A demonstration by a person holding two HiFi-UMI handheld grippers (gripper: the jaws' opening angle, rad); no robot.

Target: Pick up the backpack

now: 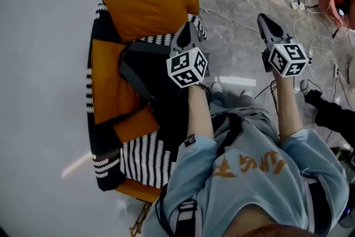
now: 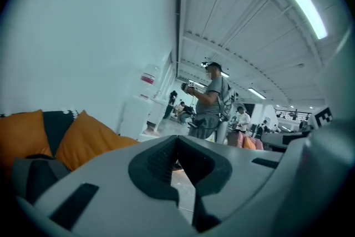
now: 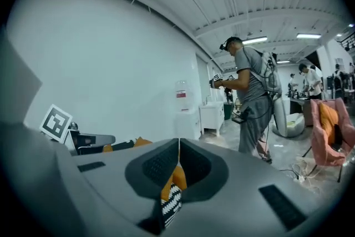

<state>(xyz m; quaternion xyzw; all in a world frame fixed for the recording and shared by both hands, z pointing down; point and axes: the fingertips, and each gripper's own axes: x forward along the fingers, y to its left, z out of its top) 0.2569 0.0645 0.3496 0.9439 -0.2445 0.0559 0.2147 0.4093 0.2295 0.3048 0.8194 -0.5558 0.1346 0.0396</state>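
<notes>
A black and grey backpack (image 1: 143,72) lies on a small sofa (image 1: 102,166) that has orange cushions (image 1: 145,7) and a black-and-white striped cover. My left gripper (image 1: 186,31) hovers over the sofa's right side, just right of the backpack, with its jaws shut and nothing between them. In the left gripper view the gripper (image 2: 177,140) points level past a cushion (image 2: 83,140), and the backpack (image 2: 29,174) shows at the lower left. My right gripper (image 1: 265,20) is out over the floor, right of the sofa, also shut and empty (image 3: 178,144).
A white wall (image 1: 44,64) runs along the sofa's left. Cables (image 1: 310,28) trail over the floor at the right. Another person (image 3: 250,102) stands further off holding grippers. A white cabinet (image 3: 213,115) and a pink chair (image 3: 328,133) stand in the background.
</notes>
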